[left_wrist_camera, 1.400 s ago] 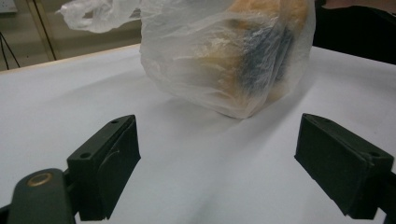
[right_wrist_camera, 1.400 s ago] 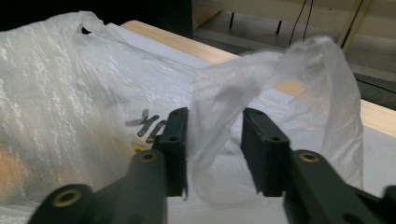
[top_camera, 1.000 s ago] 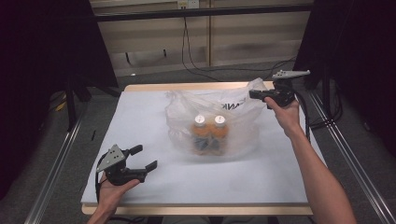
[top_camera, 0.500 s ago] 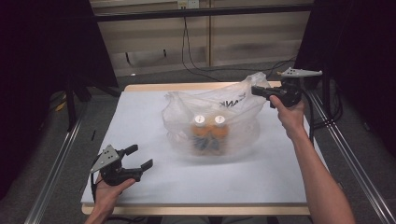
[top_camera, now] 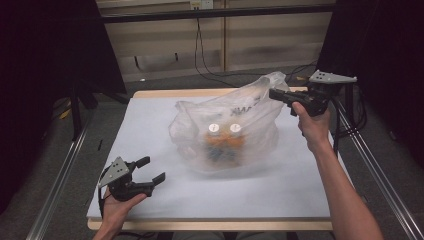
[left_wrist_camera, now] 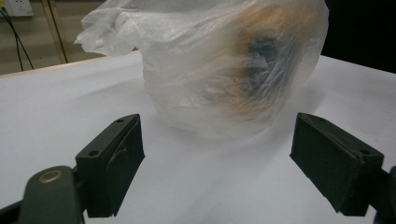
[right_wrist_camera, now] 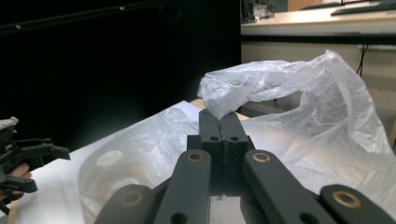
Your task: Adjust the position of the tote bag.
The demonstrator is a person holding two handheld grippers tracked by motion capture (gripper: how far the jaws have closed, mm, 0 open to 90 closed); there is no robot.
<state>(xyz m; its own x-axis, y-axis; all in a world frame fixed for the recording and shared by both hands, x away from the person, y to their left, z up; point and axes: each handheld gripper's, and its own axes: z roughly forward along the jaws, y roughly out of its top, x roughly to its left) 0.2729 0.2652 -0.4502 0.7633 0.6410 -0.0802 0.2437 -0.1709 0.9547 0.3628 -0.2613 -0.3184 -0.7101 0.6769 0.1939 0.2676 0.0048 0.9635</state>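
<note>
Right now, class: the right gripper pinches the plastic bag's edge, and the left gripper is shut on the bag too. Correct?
Not quite. The right gripper does pinch the plastic bag, but the left gripper is open and apart from it, as the left gripper view shows.

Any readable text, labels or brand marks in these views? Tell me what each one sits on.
Nothing fully readable.
Dark print on the plastic bag, near the right tongs: crumpled and blurred, unreadable.
Labels on the two white-capped bottles inside the bag: veiled by plastic, unreadable.
Left tongs: no markings seen.
</note>
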